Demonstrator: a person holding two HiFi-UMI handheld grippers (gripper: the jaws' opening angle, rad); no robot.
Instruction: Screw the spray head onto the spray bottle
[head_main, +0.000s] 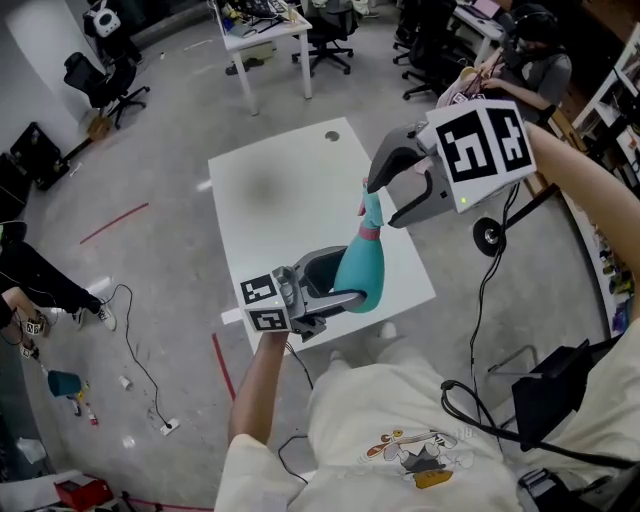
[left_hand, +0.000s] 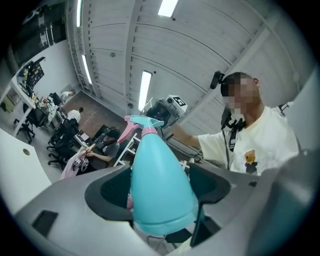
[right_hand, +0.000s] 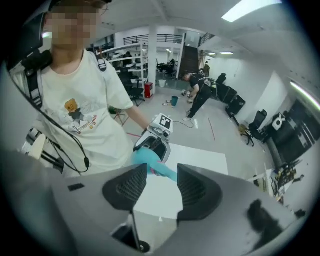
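Out past your left gripper it's bare grey concrete floor with a strip of red tape and loose cables trailing around. Beyond both grippers there's a white desk and black office chairs.

Under and just beyond both grippers is the white table, nothing sitting on it.

Your left gripper is clamped on the fat lower body of the teal spray bottle, one jaw on each side, holding it up off the table. The bottle's long axis is tilted: the base is at your left gripper and the neck runs up and away toward your right one.

The spray head sits on the pink collar at the top. Your right gripper has its jaws apart with the head poking into the gap. I can't tell whether the pads are touching it.
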